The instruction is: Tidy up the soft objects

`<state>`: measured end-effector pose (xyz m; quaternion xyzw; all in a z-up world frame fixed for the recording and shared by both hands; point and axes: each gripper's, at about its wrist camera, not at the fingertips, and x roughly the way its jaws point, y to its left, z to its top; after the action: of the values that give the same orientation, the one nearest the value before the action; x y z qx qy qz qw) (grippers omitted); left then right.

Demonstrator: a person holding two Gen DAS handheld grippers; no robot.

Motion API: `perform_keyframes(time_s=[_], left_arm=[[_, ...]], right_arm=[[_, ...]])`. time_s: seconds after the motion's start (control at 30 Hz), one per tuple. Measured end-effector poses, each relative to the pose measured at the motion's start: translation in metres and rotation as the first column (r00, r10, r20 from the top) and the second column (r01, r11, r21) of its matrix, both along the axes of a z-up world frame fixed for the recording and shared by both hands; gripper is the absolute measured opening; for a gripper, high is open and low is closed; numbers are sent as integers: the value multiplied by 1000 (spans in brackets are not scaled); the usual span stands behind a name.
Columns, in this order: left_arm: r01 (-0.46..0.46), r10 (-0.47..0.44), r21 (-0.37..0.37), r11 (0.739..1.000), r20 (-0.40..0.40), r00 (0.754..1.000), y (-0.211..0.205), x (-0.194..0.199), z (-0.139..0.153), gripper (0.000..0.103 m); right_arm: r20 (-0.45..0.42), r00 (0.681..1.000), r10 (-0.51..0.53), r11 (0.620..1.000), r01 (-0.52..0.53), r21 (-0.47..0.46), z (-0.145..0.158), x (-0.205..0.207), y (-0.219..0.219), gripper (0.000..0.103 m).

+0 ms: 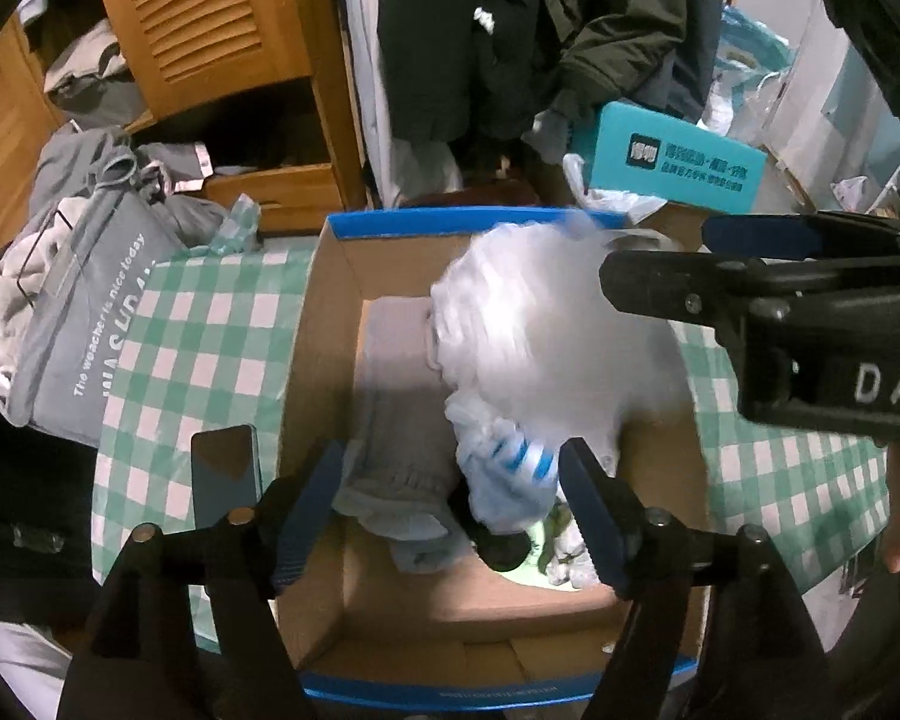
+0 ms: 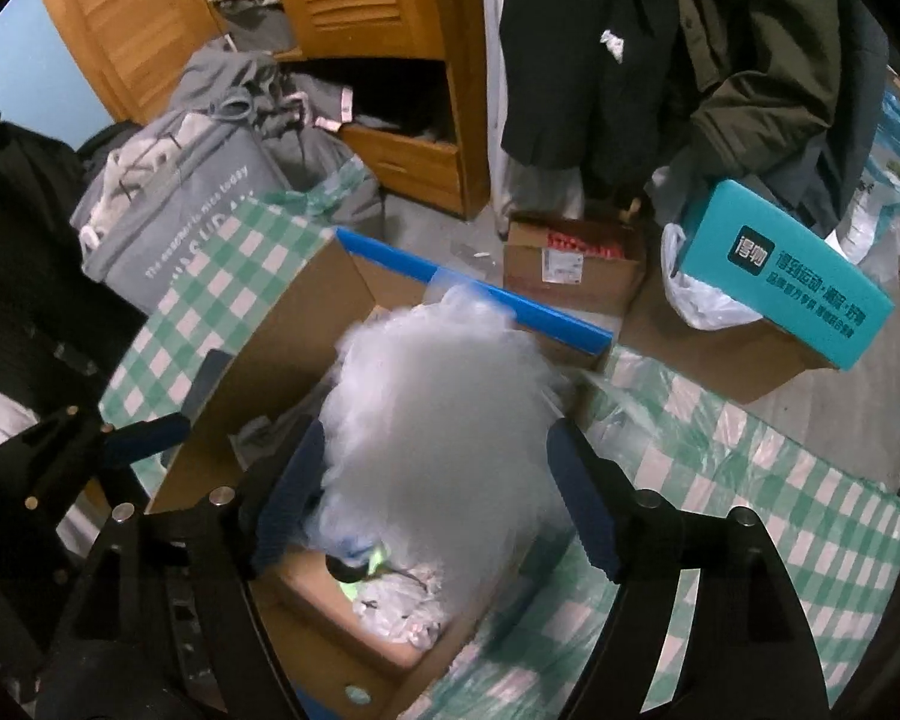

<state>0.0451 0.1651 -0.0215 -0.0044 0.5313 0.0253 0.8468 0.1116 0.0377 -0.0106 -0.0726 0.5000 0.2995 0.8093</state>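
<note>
While both claws stand open over the cardboard box (image 1: 306, 360), the white plastic bag (image 2: 444, 420) is seen blurred between the right claw (image 2: 438, 492) fingers, ungripped, just right of the left claw (image 1: 450, 510).

The grey bag (image 1: 99, 324) reads "The weather is nice today"; the right claw's (image 1: 648, 252) body shows "DA".

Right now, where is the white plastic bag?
The white plastic bag is over the cardboard box, blurred, at the middle of both views, between the open fingers of the right gripper.
</note>
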Motion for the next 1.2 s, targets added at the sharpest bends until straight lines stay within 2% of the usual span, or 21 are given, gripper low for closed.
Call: perform_keyframes(time_s=[0.3,0.63,0.8,0.9,1.13,1.2], left_arm=[[17,-17,15,1000,25,1000,-7,-10,14,77],[49,-51,30,998,83,995,-26,-30,36,81],[73,-78,49,996,110,991,-41,-32,50,83],[90,-96,47,995,140,985,-50,-36,62,88],[102,-121,102,990,195,973,-74,-45,80,101],[96,-119,117,989,207,971,-78,-46,83,101]], right_arm=[[-3,999,-38,999,38,25,16,-14,-29,78],[61,994,-86,996,84,31,38,-47,-80,78],[64,990,-126,991,122,54,46,-58,-106,79],[83,984,-156,986,151,63,53,-64,-122,79],[144,963,-228,973,221,61,62,-74,-156,79],[163,950,-268,963,258,77,62,-78,-168,79]])
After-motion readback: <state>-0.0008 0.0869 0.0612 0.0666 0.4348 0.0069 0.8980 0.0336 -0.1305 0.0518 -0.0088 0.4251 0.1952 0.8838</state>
